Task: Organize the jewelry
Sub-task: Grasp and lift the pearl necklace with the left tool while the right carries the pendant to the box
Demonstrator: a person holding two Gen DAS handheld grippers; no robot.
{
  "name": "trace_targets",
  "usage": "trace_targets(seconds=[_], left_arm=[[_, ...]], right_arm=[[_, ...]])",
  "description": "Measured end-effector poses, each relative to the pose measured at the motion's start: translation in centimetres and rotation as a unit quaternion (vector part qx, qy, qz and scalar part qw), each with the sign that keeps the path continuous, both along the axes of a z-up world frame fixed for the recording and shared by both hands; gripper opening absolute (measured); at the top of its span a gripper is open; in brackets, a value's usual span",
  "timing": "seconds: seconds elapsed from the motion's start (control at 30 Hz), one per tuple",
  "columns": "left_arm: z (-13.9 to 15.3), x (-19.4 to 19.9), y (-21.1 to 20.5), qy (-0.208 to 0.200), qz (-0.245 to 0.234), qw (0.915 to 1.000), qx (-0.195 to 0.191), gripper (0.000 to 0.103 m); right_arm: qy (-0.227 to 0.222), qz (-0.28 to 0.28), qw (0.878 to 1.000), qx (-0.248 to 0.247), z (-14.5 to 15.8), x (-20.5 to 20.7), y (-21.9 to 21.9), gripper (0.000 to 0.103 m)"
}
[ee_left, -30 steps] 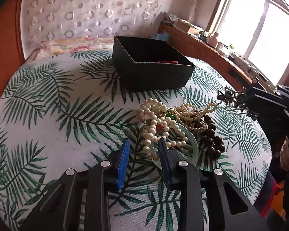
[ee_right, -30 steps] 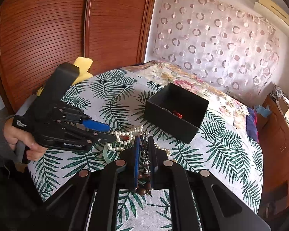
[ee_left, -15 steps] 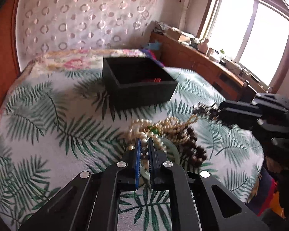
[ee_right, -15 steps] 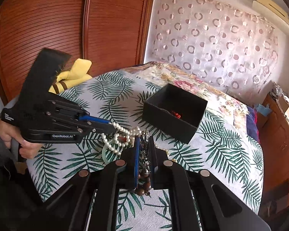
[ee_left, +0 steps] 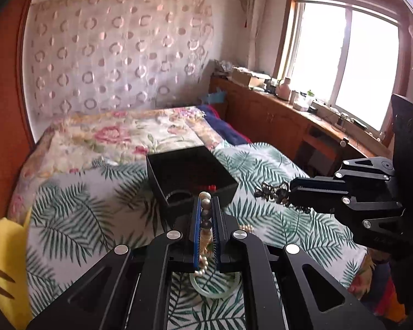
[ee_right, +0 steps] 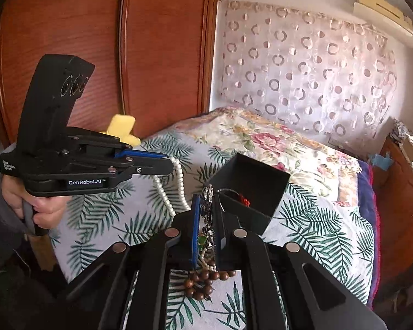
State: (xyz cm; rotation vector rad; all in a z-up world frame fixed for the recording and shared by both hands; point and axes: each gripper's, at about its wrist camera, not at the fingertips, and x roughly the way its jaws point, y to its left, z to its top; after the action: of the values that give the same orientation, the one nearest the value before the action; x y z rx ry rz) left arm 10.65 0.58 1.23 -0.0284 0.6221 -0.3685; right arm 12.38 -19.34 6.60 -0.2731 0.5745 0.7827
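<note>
- Palm-leaf printed cloth (ee_left: 77, 220) covers the bed; floral bedding and a circle-patterned curtain lie behind.
- White pearl bead necklace (ee_right: 179, 184) hangs lifted, clamped in the left gripper (ee_left: 206, 206), strands trailing down toward the cloth.
- Dark metal ornate chain (ee_left: 272, 192) is pinched in the right gripper (ee_right: 208, 206), held above the cloth.
- Open black square cardboard box (ee_left: 190, 176) sits just beyond both, something red inside.
- Brown wooden bead bracelet (ee_right: 203, 280) and a pale green ring dish (ee_left: 214, 286) remain on the cloth near its front edge.
- Risk: the trailing pearls could snag the remaining pile, or drape over the box wall and slide out.
</note>
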Motion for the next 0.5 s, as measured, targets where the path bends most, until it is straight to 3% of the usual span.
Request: trace_targets(seconds=[0.5], left_arm=[[6.4, 4.0, -1.1, -0.047, 0.001, 0.9989, 0.009, 0.006]], right_arm=[[-0.001, -0.014, 1.0, 0.016, 2.3, 3.9, -0.6, 0.01]])
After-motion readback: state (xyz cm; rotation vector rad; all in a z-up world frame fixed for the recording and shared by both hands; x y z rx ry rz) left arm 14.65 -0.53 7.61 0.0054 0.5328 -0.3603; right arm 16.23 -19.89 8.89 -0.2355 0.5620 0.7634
